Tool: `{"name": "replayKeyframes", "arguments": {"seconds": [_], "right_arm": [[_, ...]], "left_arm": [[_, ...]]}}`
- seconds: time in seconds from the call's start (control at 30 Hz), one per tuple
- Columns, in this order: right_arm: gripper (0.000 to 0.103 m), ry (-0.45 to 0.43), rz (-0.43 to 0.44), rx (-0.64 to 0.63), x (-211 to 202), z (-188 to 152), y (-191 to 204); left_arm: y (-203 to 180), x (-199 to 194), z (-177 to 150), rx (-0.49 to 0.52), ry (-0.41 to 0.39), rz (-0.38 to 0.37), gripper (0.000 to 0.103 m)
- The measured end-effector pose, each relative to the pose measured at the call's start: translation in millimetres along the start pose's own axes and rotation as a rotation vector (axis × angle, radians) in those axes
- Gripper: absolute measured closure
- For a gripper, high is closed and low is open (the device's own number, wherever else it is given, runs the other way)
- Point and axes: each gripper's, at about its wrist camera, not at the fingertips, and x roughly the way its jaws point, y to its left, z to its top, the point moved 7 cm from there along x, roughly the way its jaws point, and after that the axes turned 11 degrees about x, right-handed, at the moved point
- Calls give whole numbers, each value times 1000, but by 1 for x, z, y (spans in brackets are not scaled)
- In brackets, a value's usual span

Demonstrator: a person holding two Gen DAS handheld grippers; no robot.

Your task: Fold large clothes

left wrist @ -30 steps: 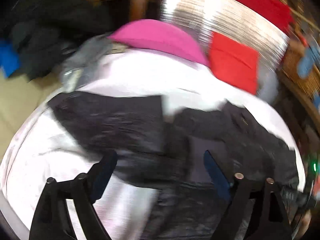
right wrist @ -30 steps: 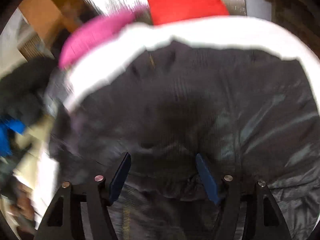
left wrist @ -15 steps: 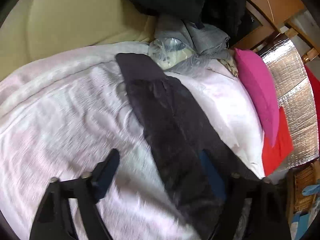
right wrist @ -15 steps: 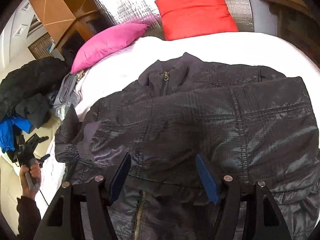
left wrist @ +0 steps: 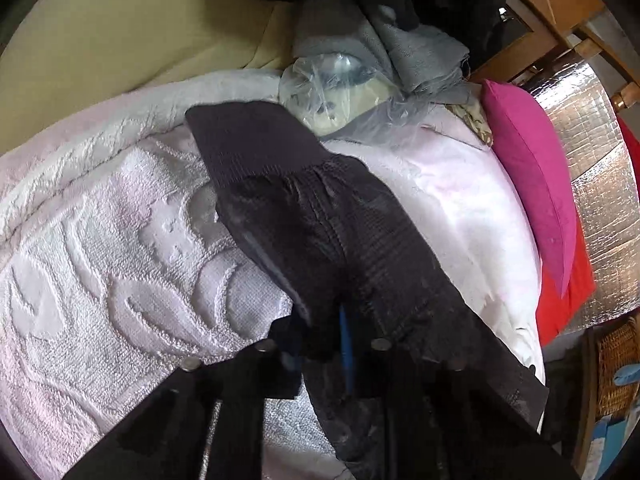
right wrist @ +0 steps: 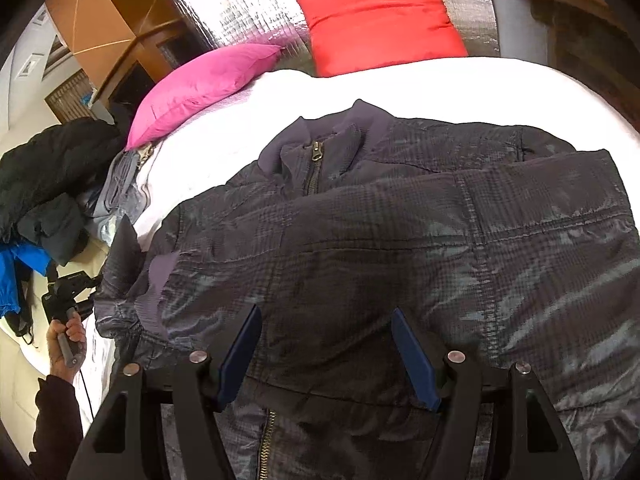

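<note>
A dark checked padded jacket [right wrist: 400, 240] lies zipped, front up, on a white bedspread [right wrist: 248, 136]; one sleeve is folded across its chest. The other sleeve [left wrist: 320, 220] runs out to the side, its ribbed cuff [left wrist: 248, 136] resting on the bedspread [left wrist: 100, 240]. My left gripper [left wrist: 320, 346] is shut on this sleeve, the cloth bunched between its blue pads. From the right wrist view the same left gripper [right wrist: 68, 292] shows at the jacket's left edge, held by a hand [right wrist: 66, 336]. My right gripper [right wrist: 326, 356] hovers open over the jacket's lower front, nothing between its fingers.
A pink pillow [right wrist: 200, 88] and a red pillow [right wrist: 380, 16] lean on a silver foil headboard [right wrist: 248, 4]. Grey clothes and a plastic bag [left wrist: 340, 80] lie at the bed's edge, with a dark coat pile [right wrist: 48, 168] and a wooden cabinet [right wrist: 112, 16] beyond.
The left gripper swung from over the jacket's body out to its sleeve, came down and shut on it. The right gripper stayed open over the jacket.
</note>
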Motion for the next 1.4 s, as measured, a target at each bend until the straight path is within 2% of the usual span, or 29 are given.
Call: {"name": "replayKeyframes", "arguments": {"seconds": [0.13, 0.23, 0.3, 0.43, 0.6, 0.73, 0.8, 0.87, 0.93, 1.0, 1.07, 1.1, 1.2, 1.27, 1.3, 1.33, 1.4], "right_arm": [[32, -38, 7, 26, -13, 6, -6], [32, -81, 26, 63, -31, 13, -14], [32, -104, 30, 81, -40, 16, -20], [32, -145, 45, 142, -60, 22, -37], [32, -192, 67, 191, -82, 27, -56], [32, -214, 82, 240, -98, 29, -76], [32, -221, 89, 264, -103, 31, -84], [32, -227, 99, 283, -107, 33, -91], [32, -218, 102, 304, -107, 34, -99], [32, -206, 102, 325, -104, 34, -104], [32, -195, 104, 338, -102, 34, -107], [32, -186, 110, 341, -102, 34, -108], [32, -162, 130, 328, -100, 33, -103], [32, -144, 154, 297, -101, 30, -92], [31, -133, 171, 279, -101, 28, -85], [25, -117, 195, 256, -101, 25, -75], [19, -79, 244, 211, -101, 17, -51]], "left_arm": [[-34, -23, 3, 94, -52, 15, 95], [-82, -54, -4, 216, -100, 12, 95], [-124, -77, -21, 302, -119, -25, 96], [-211, -115, -77, 497, -137, -109, 97], [-304, -129, -160, 698, -95, -231, 97], [-350, -115, -231, 842, -21, -262, 97], [-365, -103, -262, 905, 57, -292, 97], [-372, -89, -297, 976, 168, -306, 96], [-367, -84, -326, 1037, 264, -306, 87], [-359, -80, -343, 1041, 355, -306, 72], [-351, -89, -347, 1025, 387, -330, 62], [-346, -98, -344, 1018, 375, -339, 55], [-334, -130, -315, 987, 281, -383, 39], [-321, -152, -284, 940, 185, -404, 32], [-312, -159, -265, 905, 134, -392, 28], [-302, -160, -248, 869, 97, -368, 26], [-278, -149, -219, 772, 63, -288, 26]]}}
